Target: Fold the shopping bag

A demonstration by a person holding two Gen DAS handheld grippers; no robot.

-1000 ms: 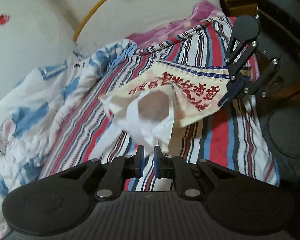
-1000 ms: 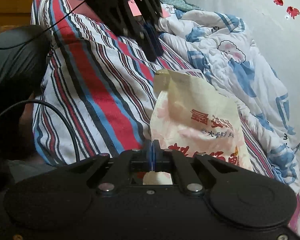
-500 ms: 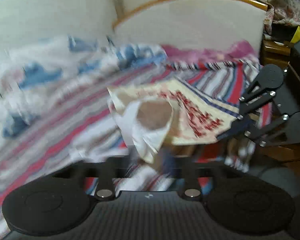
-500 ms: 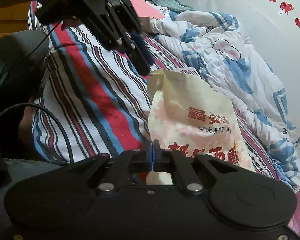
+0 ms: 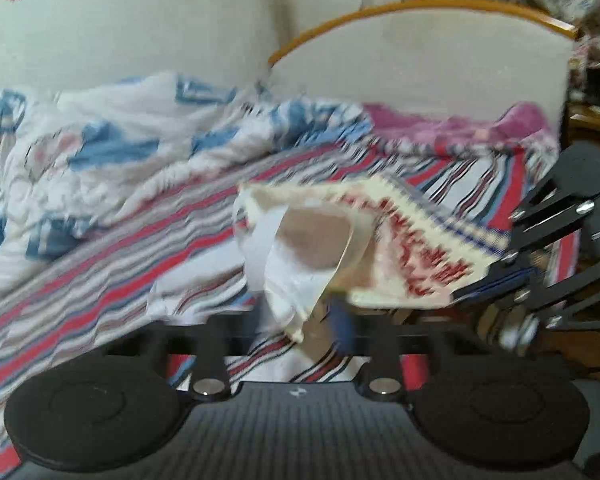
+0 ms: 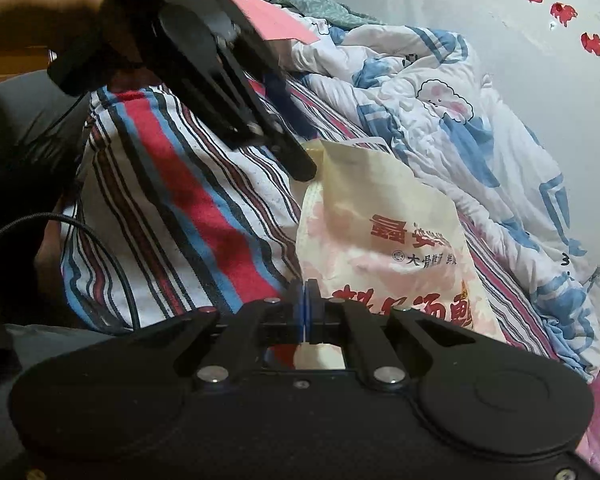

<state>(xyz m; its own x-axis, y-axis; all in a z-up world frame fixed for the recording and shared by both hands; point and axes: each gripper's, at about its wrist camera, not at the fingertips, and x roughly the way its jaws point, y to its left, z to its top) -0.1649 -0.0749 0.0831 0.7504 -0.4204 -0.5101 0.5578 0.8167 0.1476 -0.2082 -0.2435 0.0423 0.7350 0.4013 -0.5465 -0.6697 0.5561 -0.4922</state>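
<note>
A bed fills the room's middle, covered by a striped sheet (image 6: 188, 200) in red, blue, black and white, with a padded headboard (image 5: 420, 60) rimmed in orange wood at its far end. A rumpled white quilt (image 6: 460, 120) with blue patches and cartoon clouds is heaped along the wall side, and a pink blanket (image 5: 460, 128) is bunched near the headboard. Red paper cutouts (image 6: 560, 12) dot the pale wall above.

The shopping bag (image 6: 388, 240), a cream plastic one printed with red characters, is held up off the striped sheet, stretched between the two tools. The right gripper (image 6: 305, 308) is pinched tight on one edge of it, its blue pads pressed together with a sliver of plastic caught between them. The left gripper (image 5: 300, 320) sits at the far end of the bag, by the white handle loop that droops down in front of it; the left wrist view is smeared with motion, so I cannot tell whether it is closed on the plastic or merely beside it. From the right wrist view its dark fingers (image 6: 296, 160) touch the bag's top corner.

A black cable (image 6: 112, 256) loops beside the bed edge.
</note>
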